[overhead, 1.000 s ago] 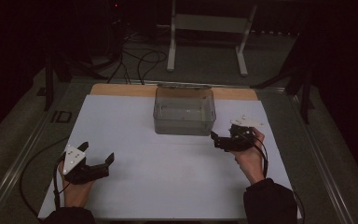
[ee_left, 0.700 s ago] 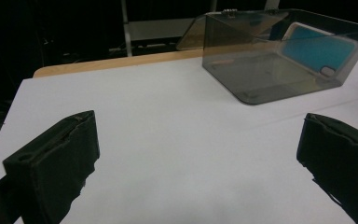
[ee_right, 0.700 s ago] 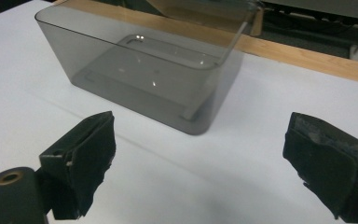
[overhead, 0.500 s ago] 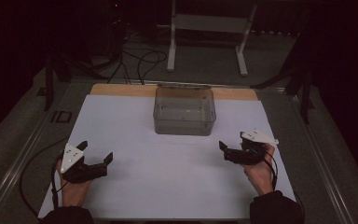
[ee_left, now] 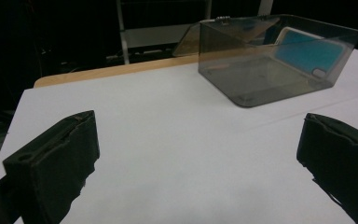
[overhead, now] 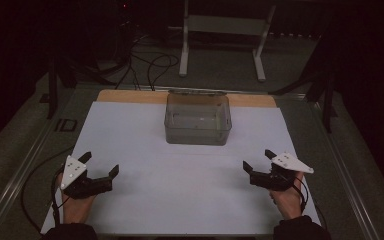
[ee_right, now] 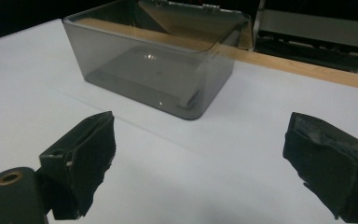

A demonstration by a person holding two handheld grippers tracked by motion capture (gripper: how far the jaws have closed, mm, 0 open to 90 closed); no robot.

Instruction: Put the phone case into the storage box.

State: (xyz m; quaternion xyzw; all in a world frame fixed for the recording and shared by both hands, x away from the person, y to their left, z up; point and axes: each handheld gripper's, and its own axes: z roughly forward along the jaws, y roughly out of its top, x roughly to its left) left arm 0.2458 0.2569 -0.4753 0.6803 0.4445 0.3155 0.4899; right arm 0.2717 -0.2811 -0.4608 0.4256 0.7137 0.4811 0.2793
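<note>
Both my hand-held grippers gape empty, well short of the smoky clear box.

High view: the box (overhead: 197, 118) sits mid-surface toward the far edge, left hand-held gripper (overhead: 100, 165) and right hand-held gripper (overhead: 258, 160) near corners. Left gripper view: a blue phone (ee_left: 307, 52) leans inside the box. Right gripper view: box (ee_right: 154, 60) ahead, apart from my jaws.

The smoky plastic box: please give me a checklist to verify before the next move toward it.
1. Left claw open, nothing held: ok.
2. Right claw open, nothing held: ok.
3. Smoky plastic box upright on the white sheet, top open: ok.
4. White sheet between both claws and the box free of objects: ok.
5. Both claws apart from the box: ok.
6. Blue flat item seen through the box wall in the left gripper view, inside or behind it: cannot tell.
</note>
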